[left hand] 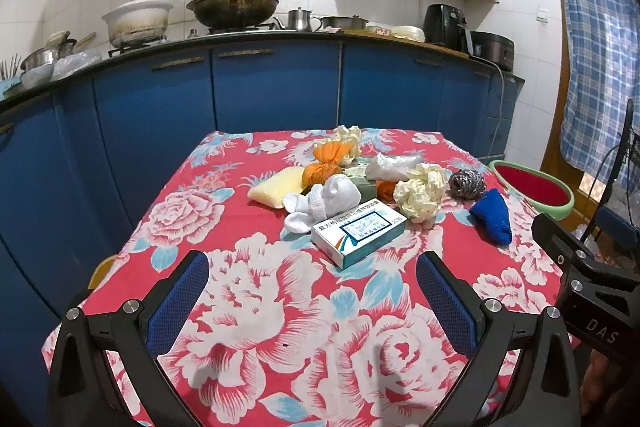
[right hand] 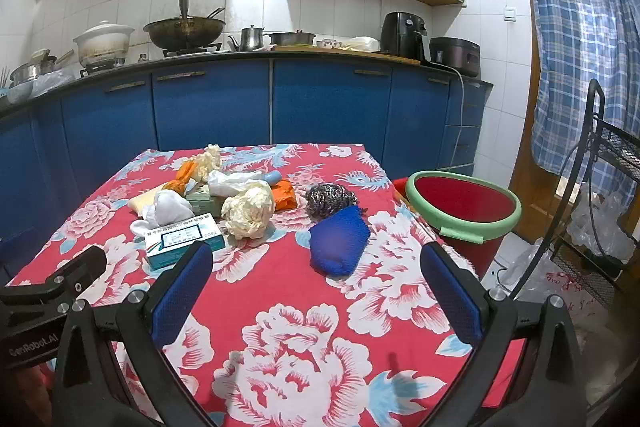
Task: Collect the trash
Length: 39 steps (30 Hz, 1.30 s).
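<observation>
A pile of trash lies mid-table on the red floral cloth (left hand: pixel 280 307): a white and teal medicine box (left hand: pixel 358 233) (right hand: pixel 182 239), white socks (left hand: pixel 320 201), crumpled cream paper (left hand: pixel 420 193) (right hand: pixel 248 211), orange bags (left hand: pixel 320 171), a yellow sponge (left hand: pixel 276 187), a steel scourer (left hand: pixel 466 183) (right hand: pixel 330 199) and a blue cloth (left hand: pixel 492 215) (right hand: pixel 338 241). My left gripper (left hand: pixel 312 303) is open and empty, short of the box. My right gripper (right hand: pixel 316 295) is open and empty, just short of the blue cloth.
A red bucket with a green rim (right hand: pixel 464 207) (left hand: pixel 532 189) stands on the floor beside the table's right edge. Blue kitchen cabinets (left hand: pixel 276 87) with pots run behind the table. A black wire rack (right hand: pixel 600 187) and plastic bags stand at the right.
</observation>
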Each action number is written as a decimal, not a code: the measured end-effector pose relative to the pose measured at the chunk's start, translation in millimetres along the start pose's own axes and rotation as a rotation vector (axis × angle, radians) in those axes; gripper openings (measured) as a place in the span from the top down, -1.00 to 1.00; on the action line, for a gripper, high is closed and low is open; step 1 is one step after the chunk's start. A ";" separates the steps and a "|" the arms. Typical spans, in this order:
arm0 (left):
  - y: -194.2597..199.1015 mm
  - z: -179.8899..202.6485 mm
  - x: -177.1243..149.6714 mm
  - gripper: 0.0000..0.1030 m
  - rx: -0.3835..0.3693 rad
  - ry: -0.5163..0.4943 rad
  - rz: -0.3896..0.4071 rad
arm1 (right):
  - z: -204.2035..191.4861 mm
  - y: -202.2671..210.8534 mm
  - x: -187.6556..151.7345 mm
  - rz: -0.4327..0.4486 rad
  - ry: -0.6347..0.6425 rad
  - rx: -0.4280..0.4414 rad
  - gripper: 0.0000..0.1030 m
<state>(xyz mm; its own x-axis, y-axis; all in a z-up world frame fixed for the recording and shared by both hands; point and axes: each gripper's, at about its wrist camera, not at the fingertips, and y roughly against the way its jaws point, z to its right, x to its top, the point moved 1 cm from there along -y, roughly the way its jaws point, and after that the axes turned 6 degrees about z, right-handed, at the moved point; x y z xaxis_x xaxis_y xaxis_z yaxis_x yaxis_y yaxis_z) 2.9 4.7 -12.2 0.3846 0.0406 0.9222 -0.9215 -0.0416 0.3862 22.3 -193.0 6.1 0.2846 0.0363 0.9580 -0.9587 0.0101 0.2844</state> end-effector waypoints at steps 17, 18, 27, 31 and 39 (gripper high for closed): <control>-3.6 -0.6 -2.2 -1.00 -0.007 0.009 -0.017 | -2.7 -0.6 0.4 -0.008 0.006 -0.002 -0.98; -3.6 -0.6 -2.2 -1.00 -0.007 0.009 -0.018 | -2.8 -0.9 0.1 -0.008 0.007 -0.002 -0.98; -4.2 -0.2 -2.8 -1.00 -0.006 0.006 -0.018 | -2.7 -2.0 -0.7 -0.012 0.004 0.001 -0.98; -4.3 0.8 -3.4 -1.00 -0.006 0.007 -0.020 | -2.2 -2.2 -0.8 -0.013 0.004 0.000 -0.98; -5.4 1.1 -3.4 -1.00 -0.004 0.004 -0.025 | -1.4 -2.6 -1.0 -0.015 0.003 0.001 -0.98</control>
<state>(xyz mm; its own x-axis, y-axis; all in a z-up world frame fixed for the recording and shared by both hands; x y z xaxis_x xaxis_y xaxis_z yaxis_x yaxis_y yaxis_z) 6.6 3.7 -17.4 0.4069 0.0452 0.9123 -0.9120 -0.0369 0.4086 24.5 -191.7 4.4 0.2985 0.0393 0.9536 -0.9544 0.0098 0.2983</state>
